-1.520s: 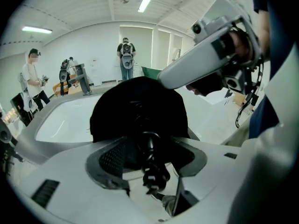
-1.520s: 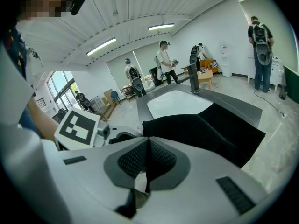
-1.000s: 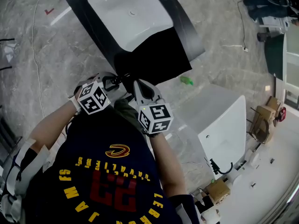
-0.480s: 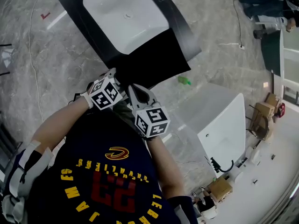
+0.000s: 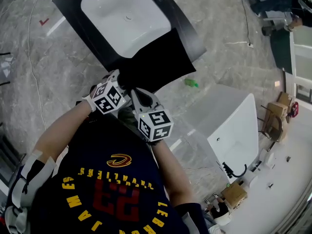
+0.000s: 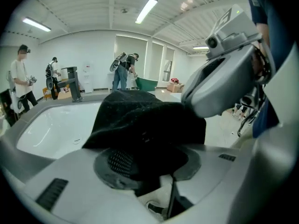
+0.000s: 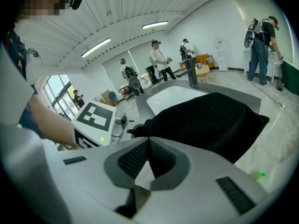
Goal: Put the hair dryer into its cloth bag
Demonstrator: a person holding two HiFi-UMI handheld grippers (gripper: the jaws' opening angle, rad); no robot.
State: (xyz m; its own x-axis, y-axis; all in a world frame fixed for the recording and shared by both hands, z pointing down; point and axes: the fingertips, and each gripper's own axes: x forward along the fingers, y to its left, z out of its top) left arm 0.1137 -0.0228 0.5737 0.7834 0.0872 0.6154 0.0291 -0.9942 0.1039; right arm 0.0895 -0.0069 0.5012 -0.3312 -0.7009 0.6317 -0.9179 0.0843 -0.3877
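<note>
Cloth bag [image 5: 153, 62] lies black across the dark table [image 5: 194, 38], just below and right of the white sink [image 5: 124, 18] in the upper middle of the head view. Its near edge reaches my claws. My left claw [image 6: 154, 148] is clenched on a fold of it, with fabric draped over one pad. My right claw [image 7: 148, 141] is clenched too, tips together right at the hem.

Cloth bag [image 5: 158, 60] covers the near end of the counter [image 5: 189, 27]. Open basin [image 5: 122, 16] beyond, faucet [image 6: 70, 83] at far rim. Left gripper [image 5: 119, 78] and right gripper [image 5: 133, 91] just beside each other, little gap. Bare floor [image 5: 53, 57] left; white tub [image 5: 234, 126] right.
</note>
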